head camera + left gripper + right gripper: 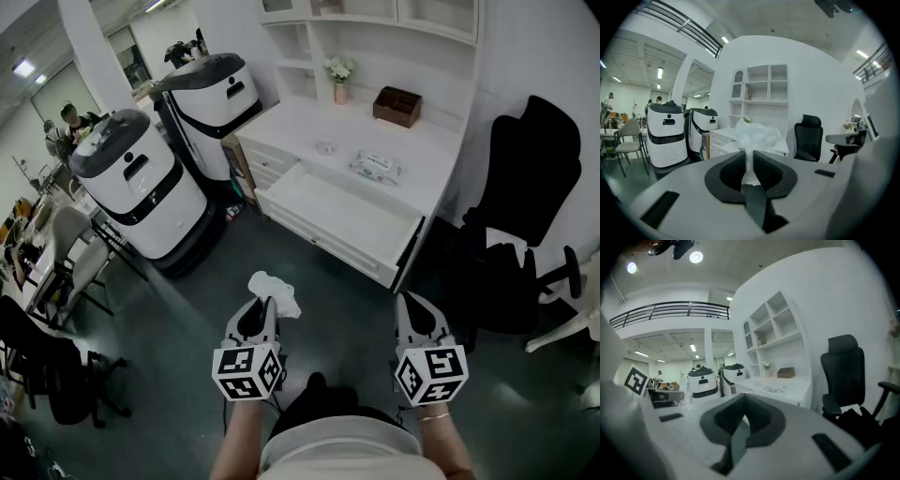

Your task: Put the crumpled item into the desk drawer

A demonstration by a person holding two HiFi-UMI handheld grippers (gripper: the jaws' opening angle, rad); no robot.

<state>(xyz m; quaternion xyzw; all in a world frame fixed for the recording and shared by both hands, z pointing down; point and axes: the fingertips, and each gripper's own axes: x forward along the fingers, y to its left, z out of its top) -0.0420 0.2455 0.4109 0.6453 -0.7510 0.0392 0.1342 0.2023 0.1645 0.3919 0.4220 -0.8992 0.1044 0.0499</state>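
Observation:
My left gripper [265,305] is shut on a crumpled white tissue [276,292], which sticks out past the jaws above the dark floor. In the left gripper view the tissue [754,137] bunches up in front of the pinched jaws [751,161]. My right gripper [410,309] hangs at the lower right with its jaws together and nothing between them; its own view shows the same at the gripper [744,418]. The white desk [370,150] stands ahead with its wide drawer [337,217] pulled open and bare inside.
Two white-and-black robot bodies [141,183] stand left of the desk. A black office chair [511,225] is at the right. On the desk lie a wipes pack [376,167], a brown box [397,106] and a small flower vase [341,80]. People sit at far left.

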